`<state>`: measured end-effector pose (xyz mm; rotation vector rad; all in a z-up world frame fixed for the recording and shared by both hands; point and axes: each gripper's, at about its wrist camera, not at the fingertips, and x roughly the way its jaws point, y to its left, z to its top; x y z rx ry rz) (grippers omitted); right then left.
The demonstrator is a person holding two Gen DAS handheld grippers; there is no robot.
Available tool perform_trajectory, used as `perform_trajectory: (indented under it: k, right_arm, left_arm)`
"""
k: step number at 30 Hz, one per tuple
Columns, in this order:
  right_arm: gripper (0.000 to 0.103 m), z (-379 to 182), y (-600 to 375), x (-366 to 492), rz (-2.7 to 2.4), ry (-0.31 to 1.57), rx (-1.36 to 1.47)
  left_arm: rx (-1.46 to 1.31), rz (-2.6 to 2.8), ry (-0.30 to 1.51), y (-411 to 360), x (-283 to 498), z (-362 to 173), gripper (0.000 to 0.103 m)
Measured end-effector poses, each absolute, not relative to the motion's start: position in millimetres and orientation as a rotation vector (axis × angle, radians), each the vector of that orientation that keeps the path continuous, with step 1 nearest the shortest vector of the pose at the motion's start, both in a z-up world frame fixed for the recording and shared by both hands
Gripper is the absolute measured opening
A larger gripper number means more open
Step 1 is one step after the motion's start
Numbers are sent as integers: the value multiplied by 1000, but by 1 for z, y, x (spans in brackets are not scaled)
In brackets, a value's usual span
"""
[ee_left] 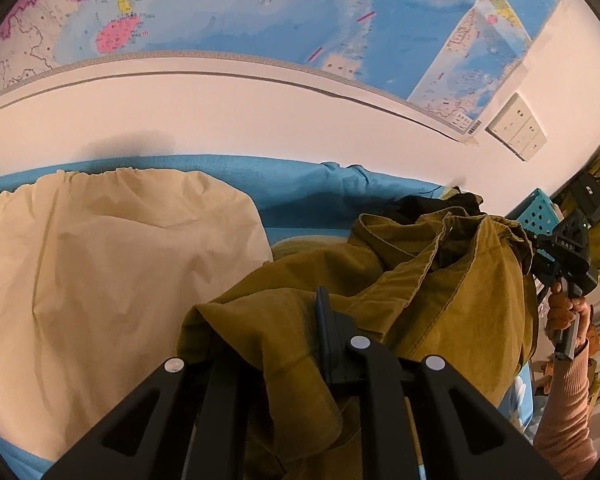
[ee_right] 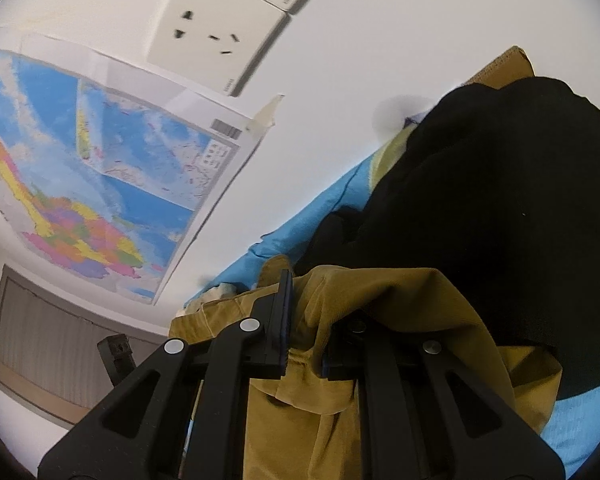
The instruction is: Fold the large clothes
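An olive-green garment (ee_left: 440, 288) hangs lifted between my two grippers above a bed with a blue sheet (ee_left: 300, 184). My left gripper (ee_left: 296, 344) is shut on a bunched edge of it; cloth hides one finger. My right gripper (ee_right: 304, 344) is shut on another edge of the same garment (ee_right: 380, 320). The right gripper also shows at the far right of the left wrist view (ee_left: 568, 248), held by a hand. A black garment (ee_right: 480, 216) lies on the bed behind the olive one.
A cream pillow (ee_left: 112, 280) covers the left of the bed. The white wall carries a large map (ee_left: 260, 12) and a socket plate (ee_left: 518, 126). A teal perforated basket (ee_left: 538, 212) stands at the far right.
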<state>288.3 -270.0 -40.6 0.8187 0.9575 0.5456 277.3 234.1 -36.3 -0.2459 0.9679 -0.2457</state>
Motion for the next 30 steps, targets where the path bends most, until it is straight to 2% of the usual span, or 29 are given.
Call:
perform_trajectory:
  k: [8, 11, 13, 15, 16, 22, 30]
  right_arm:
    - [14, -52, -272, 297, 538, 984, 842]
    - [18, -54, -273, 298, 532, 993, 853]
    - [24, -53, -272, 298, 527, 994, 848]
    - [50, -47, -271, 295, 535, 985, 851]
    - [54, -42, -271, 292, 533, 973, 841]
    - [61, 2, -266, 265, 610, 863, 746]
    - [63, 11, -163, 219, 682, 866, 287]
  left_arm:
    - [-274, -229, 992, 236, 288, -44, 12]
    - [-277, -219, 1002, 237, 292, -46, 12]
    - [-279, -211, 1009, 236, 295, -48, 12]
    - [-283, -204, 1018, 236, 298, -50, 12]
    - [-289, -200, 1023, 237, 300, -52, 12]
    - [-319, -193, 1045, 241, 309, -59, 12]
    - [-339, -198, 1066, 242, 314, -60, 12]
